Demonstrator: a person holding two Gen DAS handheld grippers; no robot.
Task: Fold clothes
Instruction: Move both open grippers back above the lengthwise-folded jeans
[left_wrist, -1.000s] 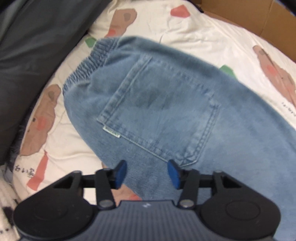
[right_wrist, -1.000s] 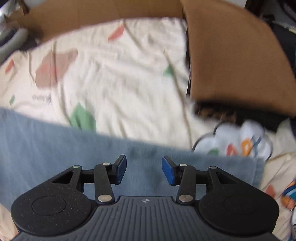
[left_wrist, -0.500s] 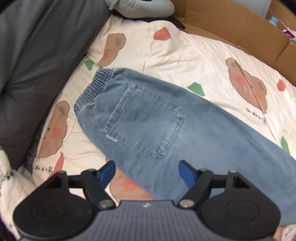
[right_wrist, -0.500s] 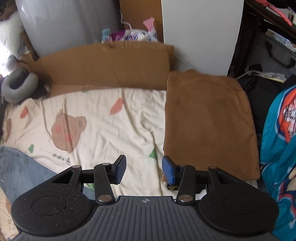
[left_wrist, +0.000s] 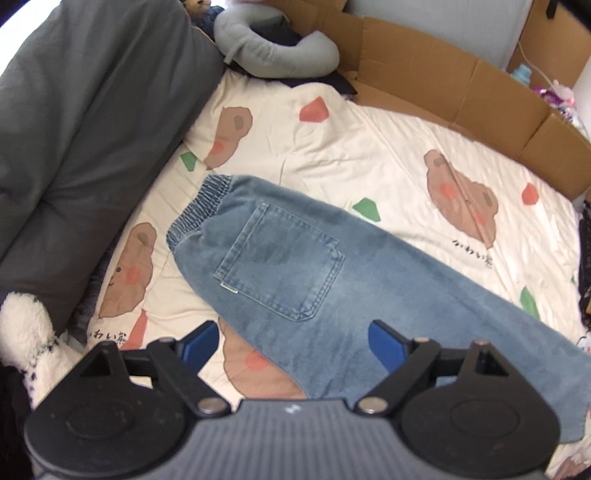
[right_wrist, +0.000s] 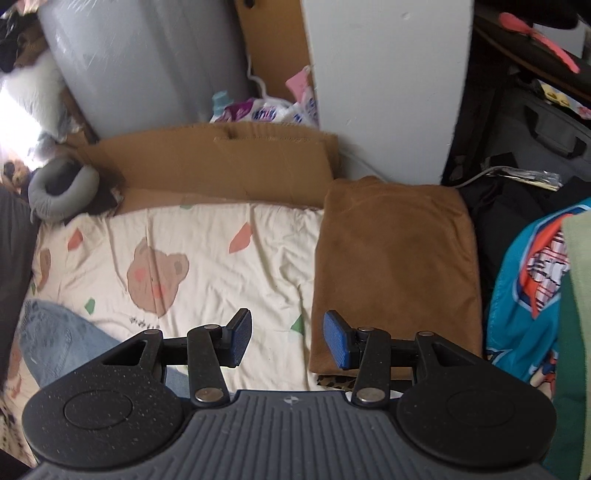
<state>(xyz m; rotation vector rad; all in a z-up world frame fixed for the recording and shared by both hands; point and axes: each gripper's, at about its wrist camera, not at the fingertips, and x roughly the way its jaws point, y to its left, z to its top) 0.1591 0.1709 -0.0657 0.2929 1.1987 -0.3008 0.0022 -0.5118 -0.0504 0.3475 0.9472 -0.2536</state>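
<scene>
The left tool (left_wrist: 291, 343) is seen high above the bed, its jaws opening wide with nothing gripped between them. Below it, the jeans (left_wrist: 332, 273) are laid flat, folded lengthwise on the bear-print sheet (left_wrist: 388, 155), waistband toward the grey duvet (left_wrist: 81, 122). The right tool (right_wrist: 287, 341) is held partly open and empty. Beyond it, a folded brown garment (right_wrist: 395, 266) is seen at the sheet's edge, cardboard (right_wrist: 221, 162) behind.
</scene>
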